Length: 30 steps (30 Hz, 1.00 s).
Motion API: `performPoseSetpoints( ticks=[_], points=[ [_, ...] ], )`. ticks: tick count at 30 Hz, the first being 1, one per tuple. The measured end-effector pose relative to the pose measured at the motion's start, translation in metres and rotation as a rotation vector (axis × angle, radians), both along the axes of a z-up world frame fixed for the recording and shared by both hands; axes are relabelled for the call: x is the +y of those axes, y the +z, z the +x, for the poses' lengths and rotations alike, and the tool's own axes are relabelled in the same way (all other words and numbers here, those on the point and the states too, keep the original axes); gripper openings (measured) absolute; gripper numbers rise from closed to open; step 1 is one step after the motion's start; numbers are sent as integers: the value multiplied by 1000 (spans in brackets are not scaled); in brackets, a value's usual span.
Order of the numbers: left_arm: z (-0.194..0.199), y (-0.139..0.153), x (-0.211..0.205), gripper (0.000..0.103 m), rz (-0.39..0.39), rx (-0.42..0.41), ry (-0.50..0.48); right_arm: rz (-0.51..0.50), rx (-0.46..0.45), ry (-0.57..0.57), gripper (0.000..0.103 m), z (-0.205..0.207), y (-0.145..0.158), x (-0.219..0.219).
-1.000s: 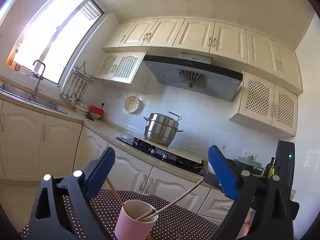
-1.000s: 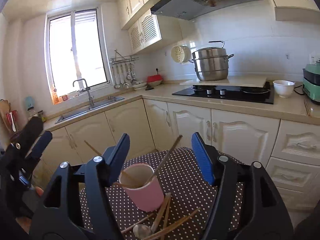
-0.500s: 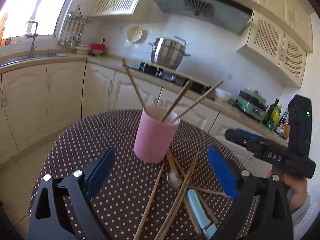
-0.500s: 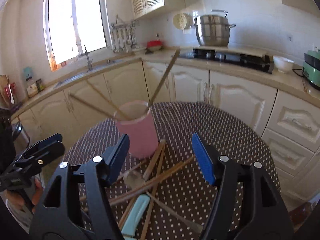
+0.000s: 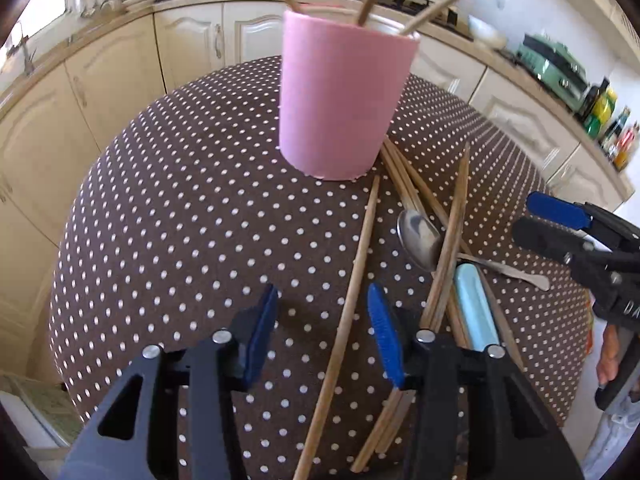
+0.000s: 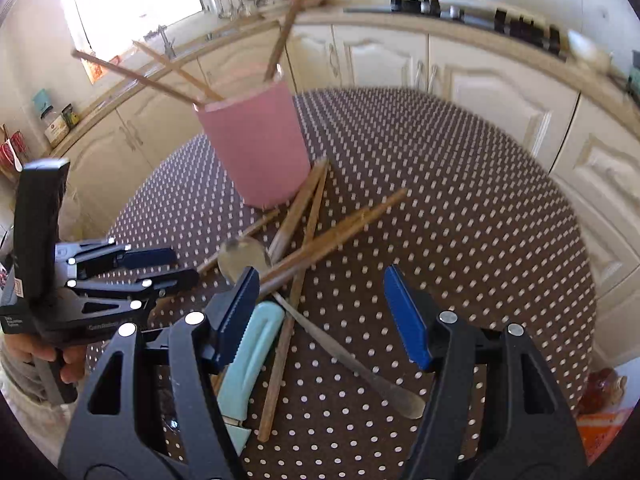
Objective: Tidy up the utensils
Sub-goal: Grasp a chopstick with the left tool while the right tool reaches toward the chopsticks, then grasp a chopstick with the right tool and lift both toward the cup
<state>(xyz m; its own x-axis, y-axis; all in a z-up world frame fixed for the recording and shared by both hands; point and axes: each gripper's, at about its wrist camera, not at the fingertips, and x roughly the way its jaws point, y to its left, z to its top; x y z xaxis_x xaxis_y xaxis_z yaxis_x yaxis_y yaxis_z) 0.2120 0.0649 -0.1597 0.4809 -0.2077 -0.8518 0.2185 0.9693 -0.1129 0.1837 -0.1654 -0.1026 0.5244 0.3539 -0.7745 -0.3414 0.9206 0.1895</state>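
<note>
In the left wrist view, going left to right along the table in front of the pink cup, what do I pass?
Lone wooden chopstick → metal spoon → light blue handle → right hand-held gripper at the table's right edge. The crossed chopsticks around the spoon overlap too much to place.

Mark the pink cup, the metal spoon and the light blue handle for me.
pink cup (image 5: 340,96), left wrist view, middle of its outer wall.
metal spoon (image 5: 418,238), left wrist view, on the bowl.
light blue handle (image 6: 250,356), right wrist view, mid-length of the handle.

The chopsticks (image 5: 448,4) standing in the pink cup (image 5: 340,96) run past the top edge.
</note>
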Motion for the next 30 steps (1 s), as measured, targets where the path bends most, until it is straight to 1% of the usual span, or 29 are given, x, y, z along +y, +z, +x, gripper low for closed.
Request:
performPoseSetpoints(
  ticks=[2, 3, 4, 6, 7, 8, 9, 10, 12, 13, 15, 16, 18, 19, 21, 23, 25, 27, 28, 30],
  points=[
    [5, -2, -5, 41, 40, 10, -5, -24, 19, 25, 63, 0, -5, 5],
    [10, -3, -9, 40, 62, 14, -6, -43, 27, 38, 60, 1, -7, 8],
    [12, -3, -12, 38, 79, 17, -8, -75, 36, 57, 55, 2, -9, 12],
    [18, -4, -18, 34, 118, 25, -13, -128, 55, 98, 54, 3, -13, 21],
    [20, -5, -20, 26, 127, 28, -15, -150, 63, 115, 50, 4, -16, 24],
    [22, -5, -22, 16, 129, 31, -15, -172, 72, 135, 48, 5, -17, 28],
    [24, -3, -24, 11, 125, 36, -14, -182, 85, 153, 46, 7, -19, 30],
    [27, -4, -25, 11, 121, 42, -8, -176, 93, 162, 43, 9, -19, 32],
    [33, -3, -28, 11, 106, 47, 10, -154, 111, 162, 39, 15, -20, 34],
    [33, -3, -27, 11, 86, 50, 24, -136, 122, 155, 37, 18, -20, 33],
    [35, -3, -26, 10, 42, 61, 56, -79, 145, 116, 37, 26, -21, 26],
    [34, -4, -23, 10, 18, 66, 75, -37, 161, 94, 37, 30, -22, 21],
    [28, -4, -18, 10, -17, 72, 102, 86, 204, 44, 37, 38, -24, 8],
    [27, -4, -15, 10, -36, 76, 116, 125, 218, 30, 37, 40, -25, 3],
    [17, -4, -9, 10, -47, 74, 133, 156, 225, 6, 37, 43, -29, 2],
    [12, -3, -9, 10, -50, 60, 153, 188, 228, -10, 34, 45, -31, 0],
    [2, -2, -9, 10, -63, 48, 178, 213, 235, -14, 33, 52, -33, 3],
    [-12, -3, -9, 9, -75, 38, 201, 236, 237, -18, 28, 61, -34, 5],
    [-16, -4, -8, 7, -71, 33, 213, 246, 241, -19, 23, 66, -37, 3],
    [-21, -8, -4, 6, -72, 35, 226, 253, 236, -27, 19, 68, -38, 5]
  ],
)
